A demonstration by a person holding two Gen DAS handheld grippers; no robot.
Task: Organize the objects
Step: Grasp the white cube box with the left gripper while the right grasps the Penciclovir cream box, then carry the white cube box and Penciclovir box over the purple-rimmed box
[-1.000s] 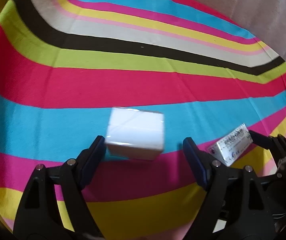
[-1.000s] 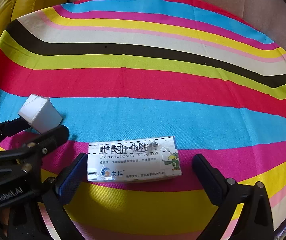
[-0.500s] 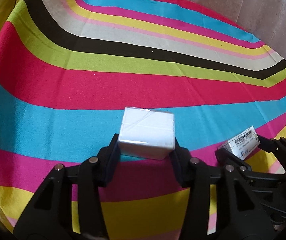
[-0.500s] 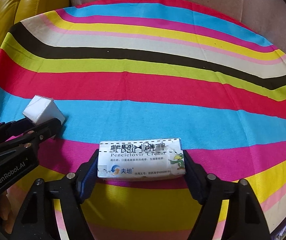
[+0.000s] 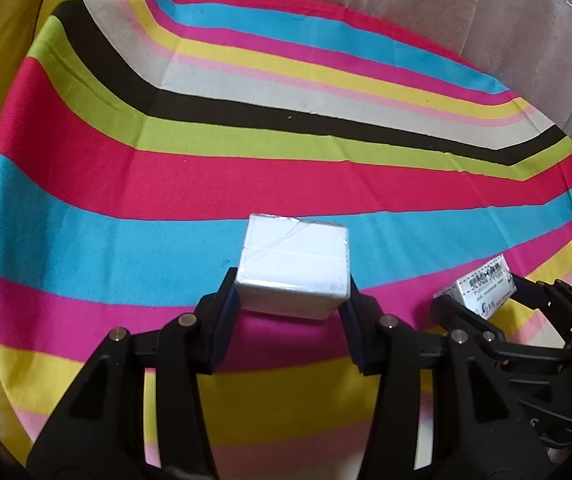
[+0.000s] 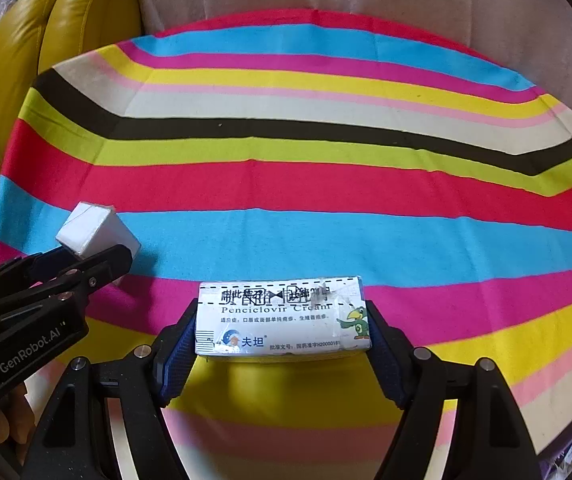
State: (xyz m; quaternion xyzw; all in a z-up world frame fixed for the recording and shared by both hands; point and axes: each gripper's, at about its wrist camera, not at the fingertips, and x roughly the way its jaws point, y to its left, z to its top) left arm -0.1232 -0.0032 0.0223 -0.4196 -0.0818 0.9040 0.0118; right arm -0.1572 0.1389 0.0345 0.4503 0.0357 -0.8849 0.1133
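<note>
The left hand-held gripper (image 5: 291,304) is clamped on a plain white box (image 5: 293,266), its blue-lined pads pressing the box's two opposite side faces, so the box sits squarely between the fingertips with its top face turned toward the camera. A thin crease or strip of clear tape runs slantwise across that top face. In the right wrist view the same white box (image 6: 96,232) shows at the left, sticking out past the black fingers of the left tool, which bears the lettering "GenRobot.AI". The right hand-held gripper (image 6: 284,320) is closed on a medicine carton (image 6: 282,316), a longer white box printed "Penciclovir Cream" with Chinese text, a blue round logo and a small green parrot figure at its right end; the pads press its two short ends and the printed face looks up at the camera. From the left wrist view the medicine carton (image 5: 483,286) appears at the right edge, held end-on between the other tool's black fingers. Both boxes are over a striped cloth (image 5: 166,184) banded in pink, yellow, blue, red, lime, black and cream; whether either box touches the cloth I cannot tell. Beyond the cloth lie a beige cushion (image 5: 405,20) and a yellow leather seat (image 6: 14,52). A person's fingers (image 6: 6,424) show at the lower left under the left tool.
</note>
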